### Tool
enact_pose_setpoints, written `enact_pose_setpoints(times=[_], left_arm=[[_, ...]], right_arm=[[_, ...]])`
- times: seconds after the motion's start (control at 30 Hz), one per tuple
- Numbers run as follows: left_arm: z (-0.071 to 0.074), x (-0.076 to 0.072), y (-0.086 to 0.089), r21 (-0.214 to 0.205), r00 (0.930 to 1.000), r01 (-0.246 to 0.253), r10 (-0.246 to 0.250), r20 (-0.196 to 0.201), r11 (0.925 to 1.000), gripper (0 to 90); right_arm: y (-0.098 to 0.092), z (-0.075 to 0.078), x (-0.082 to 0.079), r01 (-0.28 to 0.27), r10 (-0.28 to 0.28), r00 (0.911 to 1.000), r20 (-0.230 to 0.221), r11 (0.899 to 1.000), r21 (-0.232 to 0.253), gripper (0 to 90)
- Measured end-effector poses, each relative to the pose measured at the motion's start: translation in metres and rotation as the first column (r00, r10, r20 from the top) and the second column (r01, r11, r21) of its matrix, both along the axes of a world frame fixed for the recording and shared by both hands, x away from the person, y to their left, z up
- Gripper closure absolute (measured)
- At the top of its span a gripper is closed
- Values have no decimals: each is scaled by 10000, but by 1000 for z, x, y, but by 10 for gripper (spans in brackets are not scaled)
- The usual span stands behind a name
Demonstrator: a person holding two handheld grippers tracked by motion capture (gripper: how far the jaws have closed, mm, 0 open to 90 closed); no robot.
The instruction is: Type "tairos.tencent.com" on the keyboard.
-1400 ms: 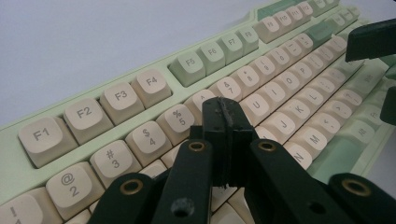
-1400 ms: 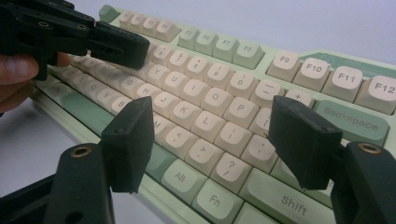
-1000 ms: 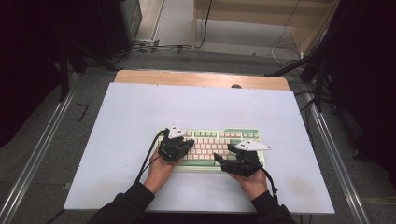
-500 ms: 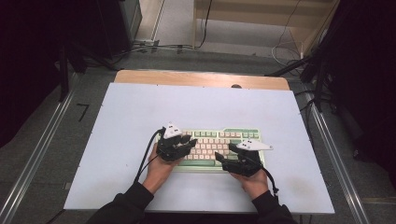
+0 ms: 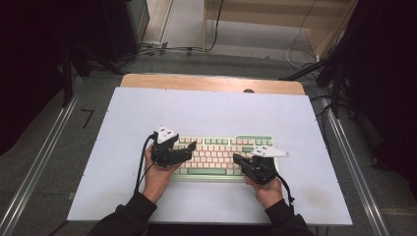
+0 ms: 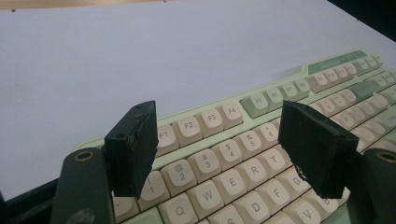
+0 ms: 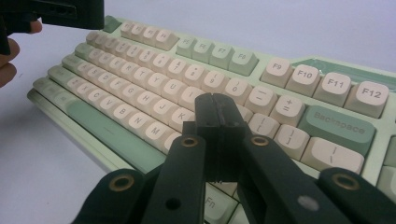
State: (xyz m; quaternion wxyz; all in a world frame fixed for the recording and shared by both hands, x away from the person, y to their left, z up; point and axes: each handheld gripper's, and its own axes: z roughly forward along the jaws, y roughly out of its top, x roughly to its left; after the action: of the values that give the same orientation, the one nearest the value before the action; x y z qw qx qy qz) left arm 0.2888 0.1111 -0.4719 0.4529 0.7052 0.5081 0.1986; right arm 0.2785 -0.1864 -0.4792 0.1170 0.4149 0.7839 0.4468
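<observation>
- Two grippers are hovering over the keyboard (image 5: 223,155).
- The left gripper (image 6: 224,149), jaws just opening, is gaping empty.
- The right gripper (image 7: 217,135), jaws just closing, is pinching nothing.

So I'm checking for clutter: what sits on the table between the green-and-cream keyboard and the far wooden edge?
Nothing: in the high view the white tabletop is bare between the green-and-cream keyboard and the wooden edge.

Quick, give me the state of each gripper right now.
Left gripper: open, jaws have just been opening, nothing between them, above the keyboard.
Right gripper: shut, jaws have just closed, pads together, holding nothing, over the keys.
</observation>
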Motion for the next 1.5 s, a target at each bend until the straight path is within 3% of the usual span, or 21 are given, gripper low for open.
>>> enact_pose_setpoints(times=[0.37,0.8,1.5], left_arm=[[-2,-4,9,-34,9996,-286,286,-38,9996,288],[-1,-5,10,-41,9996,-295,295,-51,9996,289],[-2,-5,11,-40,9995,-284,283,-137,9996,290]], right_arm=[[4,-2,1,-259,252,9995,-193,9991,-342,873],[9,-9,0,-482,458,9983,-373,9967,-659,873],[10,-13,0,-540,505,9975,-485,9960,-719,873]])
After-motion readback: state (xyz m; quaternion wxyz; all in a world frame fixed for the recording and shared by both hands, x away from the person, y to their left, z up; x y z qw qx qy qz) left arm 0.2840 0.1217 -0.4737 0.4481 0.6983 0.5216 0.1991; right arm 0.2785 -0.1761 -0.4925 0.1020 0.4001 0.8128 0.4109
